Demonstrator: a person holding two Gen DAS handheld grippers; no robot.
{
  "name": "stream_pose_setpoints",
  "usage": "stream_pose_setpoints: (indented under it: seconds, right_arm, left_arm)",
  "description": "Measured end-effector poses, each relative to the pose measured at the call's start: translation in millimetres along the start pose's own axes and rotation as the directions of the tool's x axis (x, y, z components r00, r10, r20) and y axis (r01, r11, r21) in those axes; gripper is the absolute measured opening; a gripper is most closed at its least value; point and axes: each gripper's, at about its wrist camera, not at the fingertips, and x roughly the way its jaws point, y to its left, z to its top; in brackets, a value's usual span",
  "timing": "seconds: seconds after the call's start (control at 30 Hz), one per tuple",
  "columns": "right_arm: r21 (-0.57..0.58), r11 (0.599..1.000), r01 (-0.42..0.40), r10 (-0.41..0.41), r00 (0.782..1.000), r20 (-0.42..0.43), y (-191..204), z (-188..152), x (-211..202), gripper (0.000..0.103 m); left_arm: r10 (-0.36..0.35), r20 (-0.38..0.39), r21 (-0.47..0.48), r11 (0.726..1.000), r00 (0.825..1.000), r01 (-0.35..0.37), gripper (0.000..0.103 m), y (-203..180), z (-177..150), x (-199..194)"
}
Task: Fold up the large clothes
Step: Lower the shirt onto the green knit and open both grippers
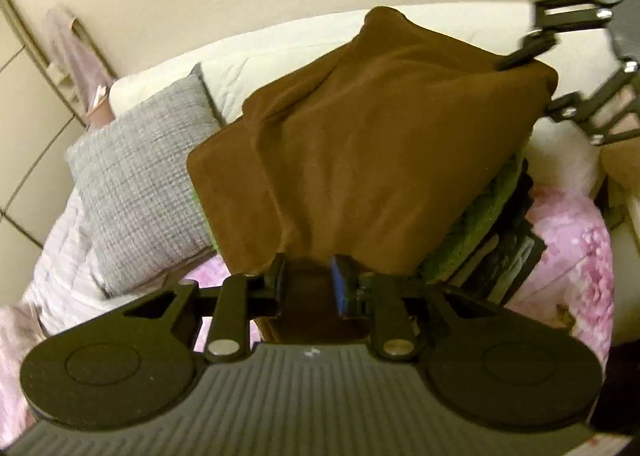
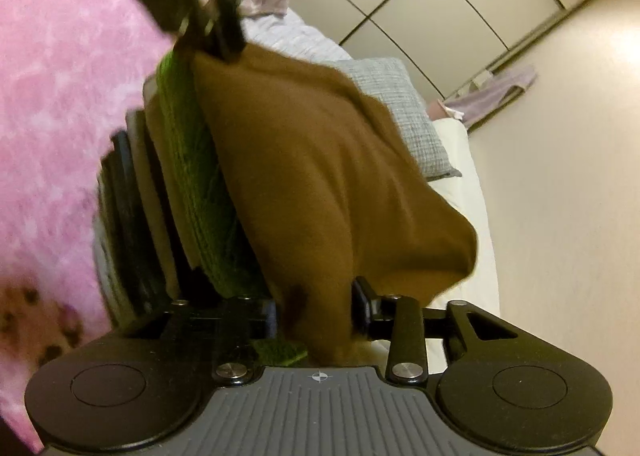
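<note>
My left hand-held gripper (image 1: 308, 284) holds one near corner of the brown cloth (image 1: 360, 144); its jaws stand narrow and the fabric is pinched between the pads. My right hand-held gripper (image 2: 316, 304) is at the opposite corner. A bunch of the same cloth (image 2: 320, 168) sits between its jaws, which stand somewhat wider, and I cannot tell for sure if the pads press on the fabric or are letting it go. In the left view I see this right hand-held gripper (image 1: 532, 68) at the far right corner of the cloth.

The cloth is already folded to a compact rectangle, and it lies on top of a pile: under it is a green garment (image 1: 476, 224), and below that some dark folded pieces (image 1: 508, 264). The pile stands on the bed, on a pink cover (image 1: 568, 240), with a grey pillow (image 1: 140, 184) just beside it.

I judge that the folding of this piece is almost finished. It is laid on the pile, but the surface has some ridges and one far corner stands up. What is left, I think, is to release both corners and maybe to smooth the top. I cannot see if other clothes wait to be folded.
</note>
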Motion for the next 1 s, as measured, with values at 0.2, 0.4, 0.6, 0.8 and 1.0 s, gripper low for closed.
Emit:
stream_pose_setpoints:
  seconds: [0.2, 0.4, 0.6, 0.8, 1.0]
  right_arm:
    - [0.274, 0.955, -0.114, 0.082, 0.989, 0.124, -31.0, 20.2, -33.6, 0.035]
    - [0.571, 0.794, -0.210, 0.208, 0.976, 0.070, -51.3, -3.5, 22.6, 0.035]
    - [0.599, 0.776, -0.200, 0.183, 0.979, 0.091, -57.7, -1.2, 5.3, 0.037]
    - [0.617, 0.775, -0.136, 0.095, 0.990, 0.100, -48.9, 7.1, -22.6, 0.057]
    - [0.668, 0.742, -0.048, -0.001, 0.997, 0.072, -29.4, 16.4, -64.8, 0.065]
  left_arm:
    - [0.011, -0.014, -0.016, 1.000, 1.000, -0.011, 0.019, 5.6, -0.7, 1.7]
    - [0.017, -0.025, -0.042, 0.999, 1.000, -0.018, 0.019, -2.2, -6.3, 5.3]
    - [0.024, -0.030, -0.083, 0.996, 0.999, -0.026, 0.019, 1.9, -0.9, -5.8]
    - [0.036, 0.021, -0.124, 0.992, 0.999, -0.034, 0.026, 9.2, 0.9, -31.0]
    - [0.030, 0.081, -0.217, 0.976, 0.996, -0.012, 0.036, 15.2, -17.5, -72.2]
